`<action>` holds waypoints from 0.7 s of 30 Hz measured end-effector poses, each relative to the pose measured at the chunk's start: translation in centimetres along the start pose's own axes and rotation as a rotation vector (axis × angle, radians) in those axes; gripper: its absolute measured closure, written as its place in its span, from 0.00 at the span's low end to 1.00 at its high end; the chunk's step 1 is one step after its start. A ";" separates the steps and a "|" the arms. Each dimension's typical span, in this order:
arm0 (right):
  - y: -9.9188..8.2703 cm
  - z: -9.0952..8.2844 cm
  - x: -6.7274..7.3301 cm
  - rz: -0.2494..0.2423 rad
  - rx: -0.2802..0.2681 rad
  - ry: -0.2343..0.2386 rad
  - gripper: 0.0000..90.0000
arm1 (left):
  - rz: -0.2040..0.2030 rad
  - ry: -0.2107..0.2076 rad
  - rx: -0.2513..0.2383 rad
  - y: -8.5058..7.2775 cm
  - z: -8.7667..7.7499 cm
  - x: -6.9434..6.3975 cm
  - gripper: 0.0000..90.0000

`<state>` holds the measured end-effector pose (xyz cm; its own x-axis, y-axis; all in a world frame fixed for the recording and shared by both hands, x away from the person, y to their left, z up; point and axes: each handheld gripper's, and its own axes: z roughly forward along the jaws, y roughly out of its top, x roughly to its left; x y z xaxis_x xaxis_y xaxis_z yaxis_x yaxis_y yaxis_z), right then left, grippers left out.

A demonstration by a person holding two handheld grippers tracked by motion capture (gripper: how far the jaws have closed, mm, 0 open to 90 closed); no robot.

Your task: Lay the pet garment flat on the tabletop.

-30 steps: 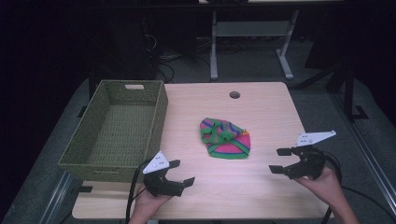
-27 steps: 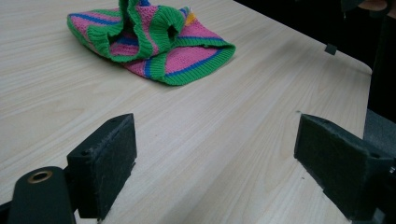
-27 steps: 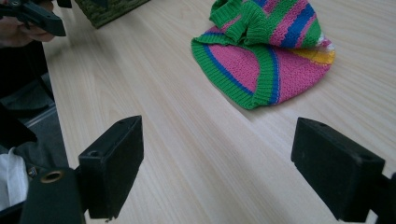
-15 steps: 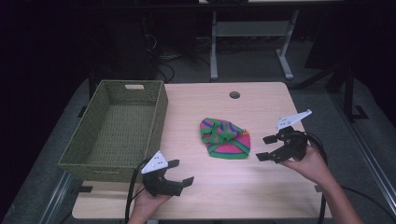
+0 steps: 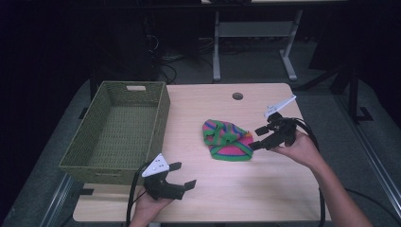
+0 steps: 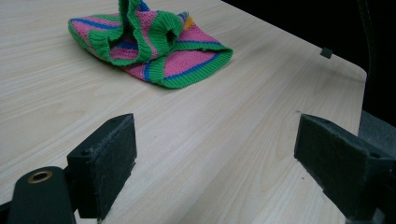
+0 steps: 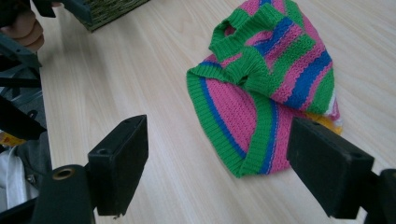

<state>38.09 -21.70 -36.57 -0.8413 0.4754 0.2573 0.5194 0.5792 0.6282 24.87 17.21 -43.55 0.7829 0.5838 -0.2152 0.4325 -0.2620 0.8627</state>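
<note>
Knitwear is the job: in the high view a striped hat (image 5: 227, 140) lies crumpled mid-table, nearer the right edge, with the basket (image 5: 94, 156) along the left edge. The right tool (image 5: 254, 138), jaws just narrowing from full gape with nothing between them, sits just beside it. The left tool (image 5: 183, 174) waits apart near the front edge.

In the left gripper view the hat (image 6: 149, 44) looks soft, light and floppy.

In the right gripper view its ribbed green brim (image 7: 219, 135) seems the firmest place to pinch.
</note>
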 end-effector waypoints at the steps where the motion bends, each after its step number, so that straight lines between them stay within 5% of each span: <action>1: 0.2 0.2 -0.1 -0.003 0.005 0.001 0.24 | -0.002 0.000 -0.001 0.0 0.0 0.1 0.14; 21: 4.0 3.1 -1.6 0.002 0.096 -0.002 0.28 | -0.001 -0.006 -0.002 0.0 0.0 0.1 0.14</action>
<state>41.93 -18.10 -36.78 -0.8401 0.4776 0.2572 0.5331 0.6390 0.5545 24.98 17.29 -43.55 0.7851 0.5793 -0.2190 0.4325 -0.2598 0.8634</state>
